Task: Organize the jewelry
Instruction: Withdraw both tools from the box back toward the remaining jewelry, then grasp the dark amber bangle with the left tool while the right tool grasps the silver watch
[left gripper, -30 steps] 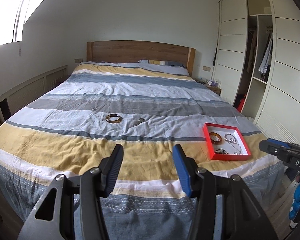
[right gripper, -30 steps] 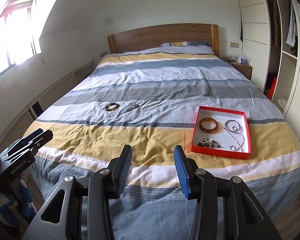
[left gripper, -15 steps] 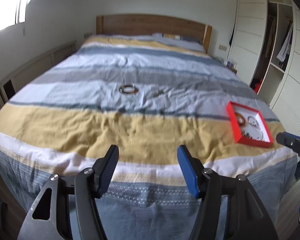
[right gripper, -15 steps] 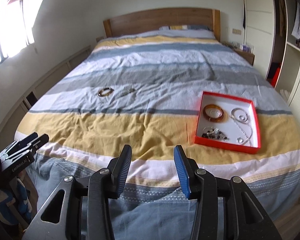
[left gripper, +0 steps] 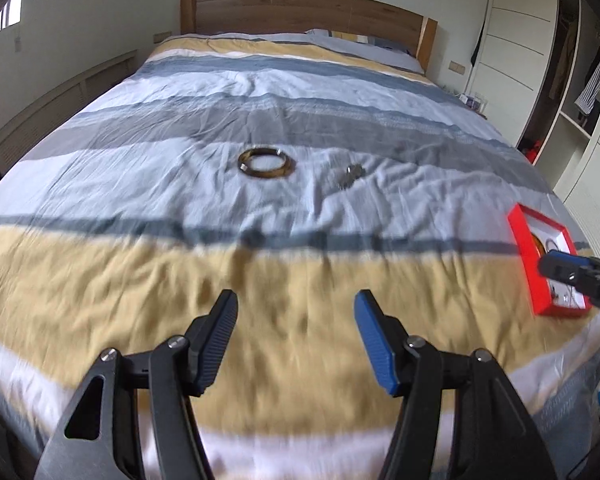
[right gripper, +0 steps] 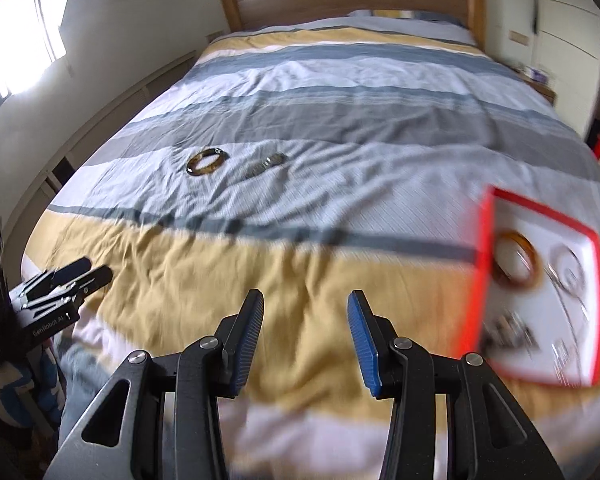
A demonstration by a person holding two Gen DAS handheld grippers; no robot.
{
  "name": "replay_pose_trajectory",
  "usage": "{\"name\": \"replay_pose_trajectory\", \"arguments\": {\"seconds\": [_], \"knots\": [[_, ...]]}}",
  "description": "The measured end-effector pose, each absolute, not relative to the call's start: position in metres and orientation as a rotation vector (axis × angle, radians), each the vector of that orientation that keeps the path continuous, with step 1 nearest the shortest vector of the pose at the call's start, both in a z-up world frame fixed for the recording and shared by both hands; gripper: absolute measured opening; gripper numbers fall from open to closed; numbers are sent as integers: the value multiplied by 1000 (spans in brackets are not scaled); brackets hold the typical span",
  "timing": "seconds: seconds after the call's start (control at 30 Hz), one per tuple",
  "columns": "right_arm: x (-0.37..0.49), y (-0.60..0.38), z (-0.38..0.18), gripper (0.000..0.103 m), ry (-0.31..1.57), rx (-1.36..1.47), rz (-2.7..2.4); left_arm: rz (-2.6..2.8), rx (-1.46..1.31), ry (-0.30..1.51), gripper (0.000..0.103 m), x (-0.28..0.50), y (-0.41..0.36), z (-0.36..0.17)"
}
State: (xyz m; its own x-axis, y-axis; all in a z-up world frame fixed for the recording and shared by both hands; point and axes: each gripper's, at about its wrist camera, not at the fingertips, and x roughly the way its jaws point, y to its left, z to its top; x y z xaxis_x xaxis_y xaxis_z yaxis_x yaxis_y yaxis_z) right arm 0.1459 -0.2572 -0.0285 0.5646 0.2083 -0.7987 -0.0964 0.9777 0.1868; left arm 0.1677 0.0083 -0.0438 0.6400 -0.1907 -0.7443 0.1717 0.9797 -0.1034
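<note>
A brown bangle point(left gripper: 266, 163) point(right gripper: 206, 162) lies on the pale stripe in the middle of the bed. Just to its right is a small silver piece point(left gripper: 350, 174) point(right gripper: 266, 164). A red tray point(left gripper: 520, 240) point(right gripper: 485, 264) sits on the yellow stripe at the right. It holds an amber bangle point(right gripper: 516, 260), silver hoops point(right gripper: 568, 272) and dark beads point(right gripper: 508, 332). My left gripper point(left gripper: 296, 300) point(right gripper: 96, 269) hovers open over the yellow stripe, well short of the bangle. My right gripper point(right gripper: 305, 298) point(left gripper: 556, 268) is open and holds nothing, left of the tray.
The striped duvet point(left gripper: 300, 100) covers a wide bed with a wooden headboard point(left gripper: 300, 8). A white wardrobe point(left gripper: 520, 20) with an open shelf bay stands at the right, with a nightstand point(right gripper: 540, 84) by it. A window point(right gripper: 20, 32) and low wall panels run along the left.
Both grippers have moved forward and down over the foot of the bed, so the bangle and tray look nearer. The left jaws stand wider than one second ago.
</note>
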Motion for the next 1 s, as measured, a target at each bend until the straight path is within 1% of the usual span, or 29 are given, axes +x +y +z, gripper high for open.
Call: {"name": "replay_pose_trajectory", "arguments": {"seconds": [0.23, 0.43, 0.6, 0.73, 0.83, 0.9, 0.93, 0.97, 1.0], "knots": [[264, -231, -58, 44, 943, 140, 274, -278, 0, 825, 59, 289, -1, -49], [350, -220, -91, 44, 931, 203, 302, -289, 57, 892, 58, 372, -12, -87], [389, -214, -120, 44, 951, 222, 312, -290, 171, 952, 55, 399, -19, -131], [404, -206, -140, 44, 969, 235, 316, -303, 187, 934, 53, 400, -21, -141], [411, -202, -146, 47, 961, 241, 318, -309, 185, 917, 43, 397, -20, -142], [414, -199, -146, 48, 959, 243, 318, -310, 176, 908, 27, 394, -20, -140], [415, -196, -146, 48, 957, 239, 323, -311, 171, 903, 23, 392, -20, -138], [416, -192, -146, 44, 958, 229, 333, -310, 172, 899, 15, 390, -21, -136], [415, -188, -148, 39, 965, 211, 336, -308, 175, 896, 10, 390, -22, -135]]}}
